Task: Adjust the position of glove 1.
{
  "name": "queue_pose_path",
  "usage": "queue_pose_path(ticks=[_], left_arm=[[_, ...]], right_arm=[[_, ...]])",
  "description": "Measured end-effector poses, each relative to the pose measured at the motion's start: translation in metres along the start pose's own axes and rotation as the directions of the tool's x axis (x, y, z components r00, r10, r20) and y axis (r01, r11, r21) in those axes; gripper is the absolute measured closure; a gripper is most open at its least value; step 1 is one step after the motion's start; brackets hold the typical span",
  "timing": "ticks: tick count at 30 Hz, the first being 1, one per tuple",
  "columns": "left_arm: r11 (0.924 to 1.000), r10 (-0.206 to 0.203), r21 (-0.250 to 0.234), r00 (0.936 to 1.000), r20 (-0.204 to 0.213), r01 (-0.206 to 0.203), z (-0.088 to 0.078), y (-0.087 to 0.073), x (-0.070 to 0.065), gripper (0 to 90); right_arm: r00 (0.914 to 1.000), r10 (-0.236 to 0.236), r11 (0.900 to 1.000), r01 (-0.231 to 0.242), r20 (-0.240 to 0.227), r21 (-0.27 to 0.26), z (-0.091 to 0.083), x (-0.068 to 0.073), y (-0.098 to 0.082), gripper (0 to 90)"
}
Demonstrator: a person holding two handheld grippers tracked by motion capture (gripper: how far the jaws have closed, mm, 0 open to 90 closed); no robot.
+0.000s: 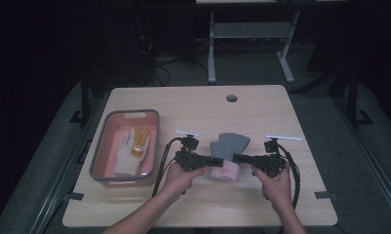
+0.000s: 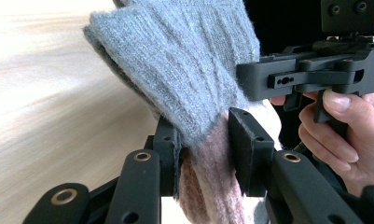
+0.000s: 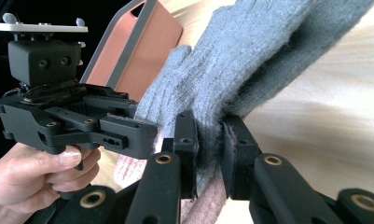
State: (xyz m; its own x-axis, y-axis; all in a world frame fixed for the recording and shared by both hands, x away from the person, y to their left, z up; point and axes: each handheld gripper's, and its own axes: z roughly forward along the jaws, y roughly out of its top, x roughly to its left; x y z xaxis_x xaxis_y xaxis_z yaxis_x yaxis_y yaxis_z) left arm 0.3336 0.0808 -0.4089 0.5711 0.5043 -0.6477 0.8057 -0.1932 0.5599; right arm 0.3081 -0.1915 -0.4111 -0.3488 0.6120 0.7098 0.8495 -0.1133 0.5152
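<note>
The left gripper [image 1: 217, 161] has its jaws squeezed tight on the pink cuff end of a grey glove [image 2: 184, 70]. The right gripper [image 1: 238, 158] has its jaws pinched on the same glove from the other side. The two sets of jaws face each other, almost touching, and the glove is caught between them, held over the wooden surface [image 1: 261, 109]. Its grey fingers fan out past the jaws, away from the person. Far off beside the left jaws sits a pink bin [image 1: 101, 155] with a white and yellow glove [image 1: 132, 151] lying inside it.
</note>
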Motion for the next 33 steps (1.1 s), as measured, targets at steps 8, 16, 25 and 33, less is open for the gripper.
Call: queue_pose_path(ticks=[8,16,25,33], left_arm=[[0.9997,-0.019,-0.018,0.9998,-0.003,0.019,-0.016,0.003,0.002,65.6],[0.9996,-0.012,-0.025,0.9999,-0.008,0.012,-0.030,0.007,0.004,65.6],[0.9990,0.000,-0.046,0.9999,-0.015,-0.001,-0.044,0.009,0.007,65.7],[0.9986,0.000,-0.053,0.9995,-0.031,-0.002,-0.057,0.008,0.013,65.7]], right_arm=[[0.9997,-0.020,1.000,0.020,-0.015,0.012,0.009,0.011,0.010,77.5],[0.9988,-0.037,0.999,0.038,-0.032,0.027,0.015,0.021,0.018,77.5],[0.9974,-0.059,0.997,0.060,-0.042,0.042,0.024,0.031,0.025,77.5],[0.9962,-0.069,0.995,0.072,-0.055,0.065,0.036,0.039,0.031,77.5]])
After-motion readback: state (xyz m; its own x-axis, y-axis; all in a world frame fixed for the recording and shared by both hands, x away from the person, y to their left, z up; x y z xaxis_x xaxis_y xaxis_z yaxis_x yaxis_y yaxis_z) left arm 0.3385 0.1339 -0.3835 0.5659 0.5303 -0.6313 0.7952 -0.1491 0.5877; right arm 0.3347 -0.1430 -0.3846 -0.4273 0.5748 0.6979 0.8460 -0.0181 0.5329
